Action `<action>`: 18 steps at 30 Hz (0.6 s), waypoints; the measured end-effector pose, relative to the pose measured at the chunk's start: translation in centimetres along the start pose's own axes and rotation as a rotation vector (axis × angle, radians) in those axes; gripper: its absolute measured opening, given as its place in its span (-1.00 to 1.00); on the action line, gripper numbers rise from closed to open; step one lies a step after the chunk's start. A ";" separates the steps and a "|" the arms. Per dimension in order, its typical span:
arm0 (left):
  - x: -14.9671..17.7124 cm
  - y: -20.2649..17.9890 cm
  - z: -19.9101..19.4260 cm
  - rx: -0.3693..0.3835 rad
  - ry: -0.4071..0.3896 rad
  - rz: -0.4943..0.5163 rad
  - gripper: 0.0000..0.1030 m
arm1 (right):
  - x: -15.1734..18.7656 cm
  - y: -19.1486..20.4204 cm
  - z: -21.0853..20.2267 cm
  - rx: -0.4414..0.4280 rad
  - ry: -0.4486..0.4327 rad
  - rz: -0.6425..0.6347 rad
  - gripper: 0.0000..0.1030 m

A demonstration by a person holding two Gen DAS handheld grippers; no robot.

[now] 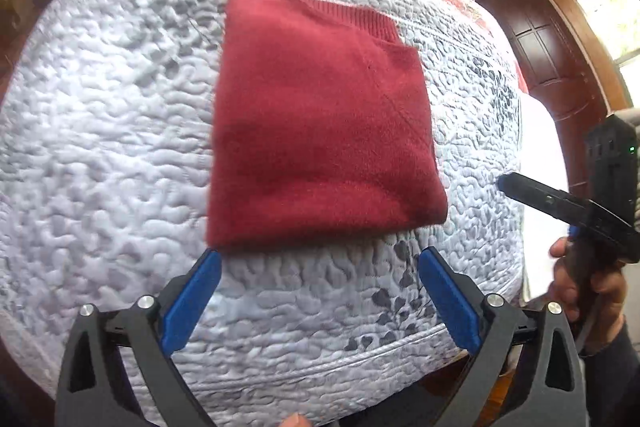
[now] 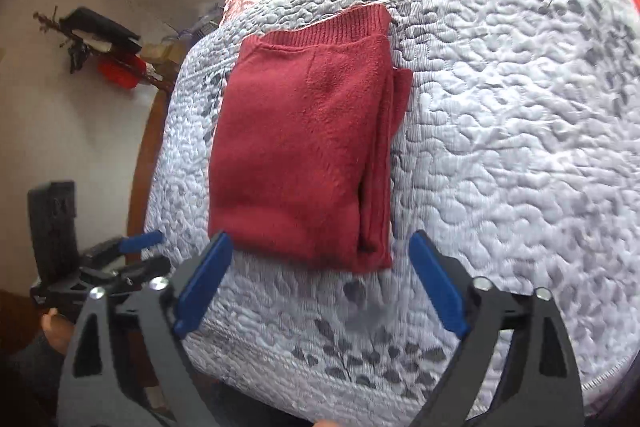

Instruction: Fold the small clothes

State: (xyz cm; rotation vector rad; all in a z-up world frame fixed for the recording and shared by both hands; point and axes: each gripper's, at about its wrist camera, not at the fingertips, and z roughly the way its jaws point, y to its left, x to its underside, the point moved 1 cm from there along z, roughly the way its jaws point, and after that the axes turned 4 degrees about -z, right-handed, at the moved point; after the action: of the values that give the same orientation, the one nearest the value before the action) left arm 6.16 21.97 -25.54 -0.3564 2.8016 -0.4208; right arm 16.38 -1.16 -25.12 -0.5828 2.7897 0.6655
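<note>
A dark red knit garment lies folded into a compact rectangle on the pale quilted bedspread, ribbed hem at the far end. My left gripper is open just short of its near edge, blue pads wide apart and nothing between them. In the right wrist view the same garment shows stacked layers along its right side. My right gripper is also open and empty at the near edge. A hand holds the right gripper beside the garment's right side. The left gripper appears at the bedspread's left edge.
A dark wooden door and a bright window stand beyond the bed's right side. A white cloth lies at that edge. On the opposite side, a wall shelf with red and black items hangs past the bed's wooden rim.
</note>
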 end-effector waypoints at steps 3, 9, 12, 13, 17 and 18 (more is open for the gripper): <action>2.7 -1.8 -6.7 -0.204 -0.120 0.061 0.92 | 2.9 3.9 -4.6 0.162 0.004 -0.079 0.82; 7.3 -3.5 -18.9 -0.253 -0.223 -0.088 0.92 | 8.4 11.4 -14.3 0.338 -0.105 -0.166 0.94; 9.5 -4.2 -23.1 -0.234 -0.248 -0.124 0.92 | 10.3 13.7 -18.2 0.390 -0.138 -0.178 0.94; 9.9 -4.5 -24.2 -0.228 -0.261 -0.123 0.92 | 10.6 14.4 -19.4 0.386 -0.149 -0.168 0.94; 10.7 -6.0 -27.3 -0.315 -0.325 -0.060 0.92 | 11.4 17.2 -23.0 0.392 -0.208 -0.163 0.94; 10.6 -6.0 -28.1 -0.274 -0.332 -0.066 0.92 | 11.4 18.0 -23.8 0.414 -0.232 -0.179 0.94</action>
State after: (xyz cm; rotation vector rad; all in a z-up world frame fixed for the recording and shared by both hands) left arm -11.33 20.42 -0.45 -0.5260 2.5246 0.0146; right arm -4.21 -1.35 -0.72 -0.6124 2.5131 0.1020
